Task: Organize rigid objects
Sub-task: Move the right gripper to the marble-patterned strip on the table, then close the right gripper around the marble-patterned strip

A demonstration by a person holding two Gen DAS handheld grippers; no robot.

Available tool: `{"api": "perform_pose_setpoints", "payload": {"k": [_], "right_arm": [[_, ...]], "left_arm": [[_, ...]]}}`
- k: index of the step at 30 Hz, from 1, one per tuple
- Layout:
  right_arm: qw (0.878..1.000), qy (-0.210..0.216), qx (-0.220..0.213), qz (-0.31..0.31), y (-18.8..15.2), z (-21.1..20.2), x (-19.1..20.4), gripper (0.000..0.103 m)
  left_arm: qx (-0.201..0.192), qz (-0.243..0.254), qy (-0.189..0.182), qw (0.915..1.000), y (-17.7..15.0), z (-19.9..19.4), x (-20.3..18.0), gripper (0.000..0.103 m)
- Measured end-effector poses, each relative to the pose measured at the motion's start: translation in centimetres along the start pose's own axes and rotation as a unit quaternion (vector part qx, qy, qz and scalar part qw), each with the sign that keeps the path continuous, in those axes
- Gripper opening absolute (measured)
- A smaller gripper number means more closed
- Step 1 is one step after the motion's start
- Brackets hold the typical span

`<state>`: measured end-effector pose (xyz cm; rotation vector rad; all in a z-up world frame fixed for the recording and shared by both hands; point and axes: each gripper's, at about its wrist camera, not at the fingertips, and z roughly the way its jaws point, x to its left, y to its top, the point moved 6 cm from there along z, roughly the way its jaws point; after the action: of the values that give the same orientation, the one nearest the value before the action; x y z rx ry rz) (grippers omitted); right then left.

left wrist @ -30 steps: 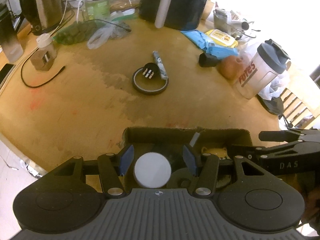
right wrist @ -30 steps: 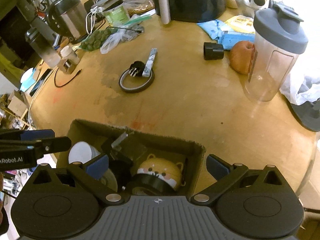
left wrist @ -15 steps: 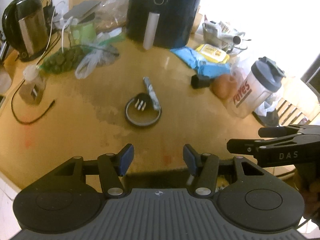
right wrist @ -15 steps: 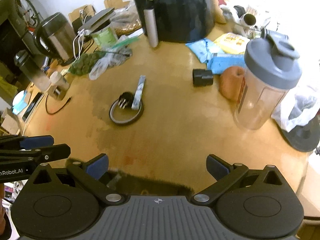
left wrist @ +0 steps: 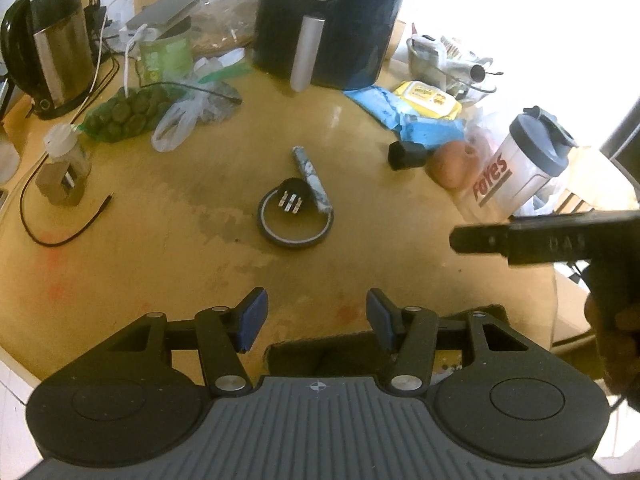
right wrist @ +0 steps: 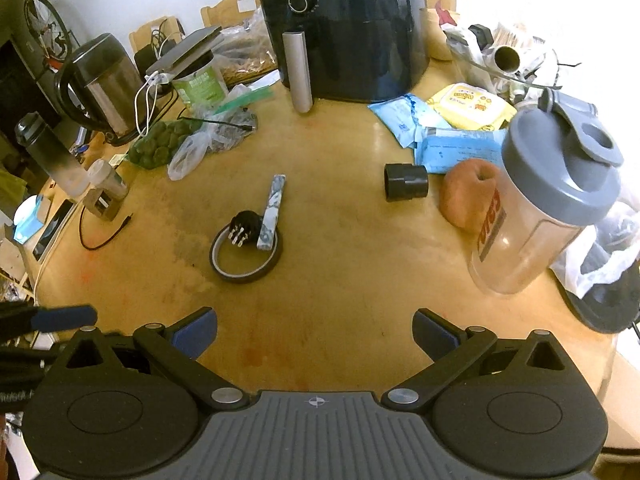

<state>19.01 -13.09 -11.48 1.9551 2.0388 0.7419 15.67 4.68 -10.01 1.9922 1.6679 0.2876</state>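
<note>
Grippers first: my left gripper (left wrist: 316,322) at bottom of frame, blue pads apart, nothing between; my right gripper (right wrist: 315,334) wider apart, also empty. Dark cardboard box (left wrist: 320,354) peeks between left fingers at lower centre. Mid-frame on round tan wooden table (left wrist: 160,272): dark tape ring (left wrist: 295,222) flat, black pronged plug (left wrist: 294,196) inside its far edge, marbled grey-blue stick (left wrist: 313,180) resting across ring's rim. Centre right: short black cylinder (right wrist: 405,182) on its side, beside reddish apple (right wrist: 468,192). Top centre: black air fryer (right wrist: 348,28).
</note>
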Motion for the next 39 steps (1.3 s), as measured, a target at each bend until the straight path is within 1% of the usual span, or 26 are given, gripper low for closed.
{"api": "perform_pose_setpoints", "payload": {"k": [11, 14, 19, 22, 28, 33, 35, 39], "right_arm": [[1.000, 0.011, 0.004, -0.007, 1.9, 3.0, 1.2, 0.101], [1.000, 0.017, 0.008, -0.007, 2.4, 4.0, 1.5, 0.092], [1.000, 0.024, 0.011, -0.008, 3.5, 5.4, 2.0, 0.091], [0.999, 0.027, 0.011, -0.011, 4.4, 6.1, 2.3, 0.088], [0.999, 0.031, 0.013, -0.010, 5.4, 7.8, 2.6, 0.079], [0.999, 0.038, 0.019, -0.005, 5.5, 9.3, 2.9, 0.066], [0.999, 0.040, 0.018, -0.004, 5.7, 10.0, 3.0, 0.064], [0.999, 0.043, 0.020, -0.002, 6.1, 11.4, 3.2, 0.052]], "left_arm": [[0.010, -0.033, 0.009, 0.9994, -1.7, -0.4, 2.3, 0.054], [0.009, -0.040, 0.010, 0.9991, -2.0, -0.6, 2.7, 0.054], [0.006, -0.051, 0.012, 0.9986, -2.0, -0.8, 3.3, 0.054], [0.003, -0.055, 0.014, 0.9984, -1.8, -0.9, 3.5, 0.054], [-0.003, -0.065, 0.017, 0.9977, -1.6, -1.1, 4.4, 0.054], [-0.002, -0.076, 0.021, 0.9969, -1.7, -1.1, 5.4, 0.054], [-0.002, -0.081, 0.024, 0.9965, -1.7, -1.1, 5.7, 0.054], [-0.001, -0.087, 0.028, 0.9958, -1.7, -1.1, 6.5, 0.054]]}}
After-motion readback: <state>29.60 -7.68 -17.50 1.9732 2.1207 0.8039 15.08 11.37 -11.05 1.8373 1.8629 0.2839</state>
